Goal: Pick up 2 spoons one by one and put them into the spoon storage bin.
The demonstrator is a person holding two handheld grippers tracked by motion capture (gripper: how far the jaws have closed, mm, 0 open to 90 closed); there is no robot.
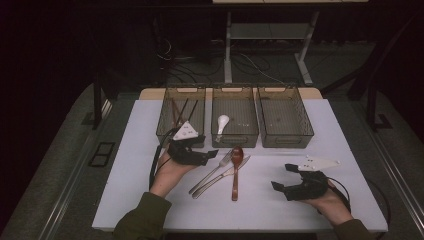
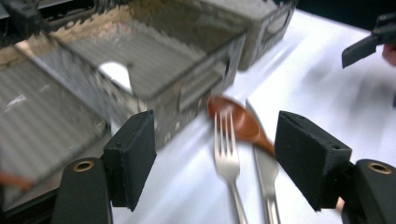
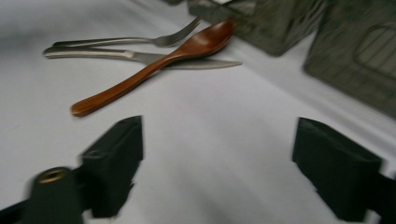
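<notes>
A white table (image 1: 150, 200) carries three smoky, see-through bins along its far edge, with bare surface open on the left, right and near sides. The left bin (image 1: 165, 125) holds dark sticks that look like chopsticks (image 1: 177, 111); the middle bin (image 1: 235, 136) holds a white spoon (image 1: 222, 123); the right bin (image 1: 284, 135) looks nearly bare. Just near of the middle bin, at the table's centre, lie a fork (image 1: 212, 171), a knife (image 1: 222, 176) and a wooden spoon (image 1: 235, 172), the spoon laid across the knife and its bowl close to the bin's front wall.

The person's left hand (image 1: 167, 172) reaches in from the near edge, sleeve showing, and holds the left gripper (image 1: 212, 154) just beside the left bin's near corner, pointed right toward the fork's tines. Its jaws stand wide apart and grip nothing. The right hand (image 1: 330, 197) rests near the right near corner, well apart from the cutlery, with the right gripper (image 1: 282, 176) aimed left; its jaws also gape wide and empty.

The left gripper view, blurred, frames the fork's tines (image 2: 226, 140) and the wooden spoon's bowl (image 2: 236, 120) between the black pads (image 2: 133, 156), and shows the white spoon (image 2: 116, 74) inside its bin. The right gripper view shows the wooden spoon (image 3: 154, 65) crossing over the knife (image 3: 140, 57) blade, with bare table between the pads (image 3: 114, 161) and the cutlery.
</notes>
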